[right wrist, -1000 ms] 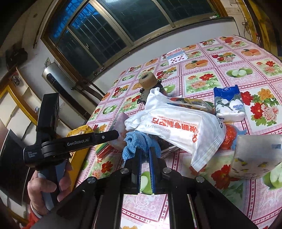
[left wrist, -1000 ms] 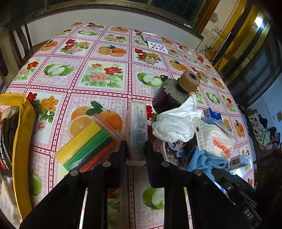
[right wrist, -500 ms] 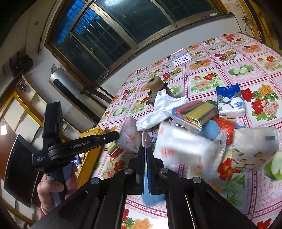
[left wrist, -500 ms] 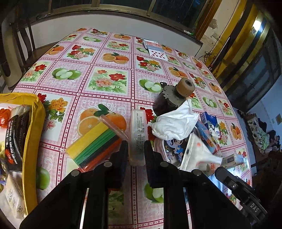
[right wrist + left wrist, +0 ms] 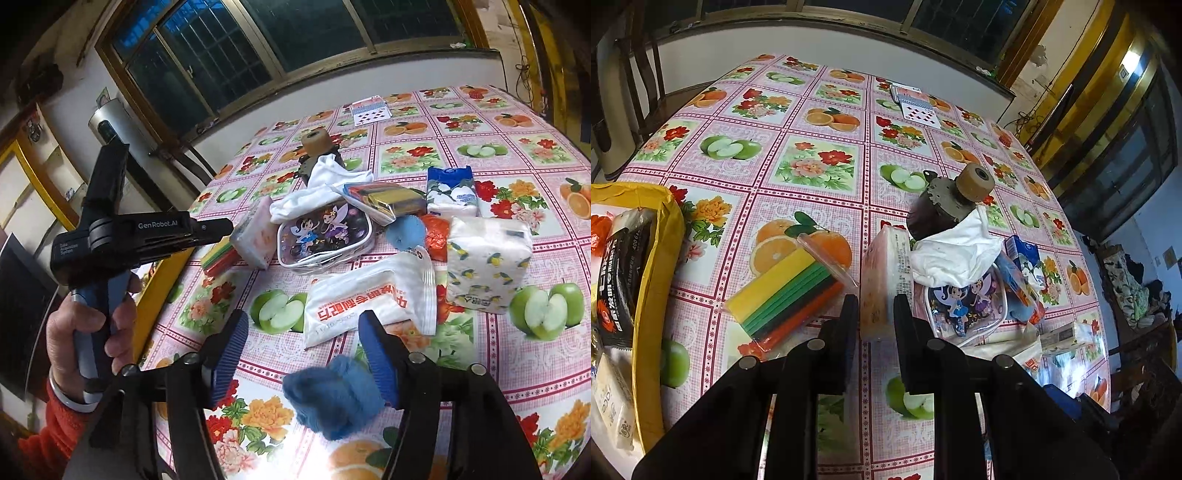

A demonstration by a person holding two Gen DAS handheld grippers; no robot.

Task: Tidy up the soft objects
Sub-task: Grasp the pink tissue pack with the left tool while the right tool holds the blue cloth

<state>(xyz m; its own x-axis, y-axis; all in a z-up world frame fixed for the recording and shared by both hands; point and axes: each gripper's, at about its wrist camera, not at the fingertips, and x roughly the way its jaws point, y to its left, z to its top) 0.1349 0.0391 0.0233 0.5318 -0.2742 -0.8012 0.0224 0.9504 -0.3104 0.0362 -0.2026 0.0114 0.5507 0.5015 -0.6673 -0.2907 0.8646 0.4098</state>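
I see a table under a pink oilcloth (image 5: pixel 461 155) printed with apples, oranges and flowers, dark barred windows behind it. The left gripper (image 5: pixel 875 308) reads "GenRobot.AI" on its side in my right view; its jaws grasp a pale pink tissue pack (image 5: pixel 884 284). My right gripper (image 5: pixel 301 349) is spread wide, released. A fuzzy blue cloth (image 5: pixel 332 398) sits crumpled between its fingers, touching the right one; I cannot tell whether it rests on the table. Just beyond the cloth lies a white packet (image 5: pixel 369 295) with red lettering I cannot read.
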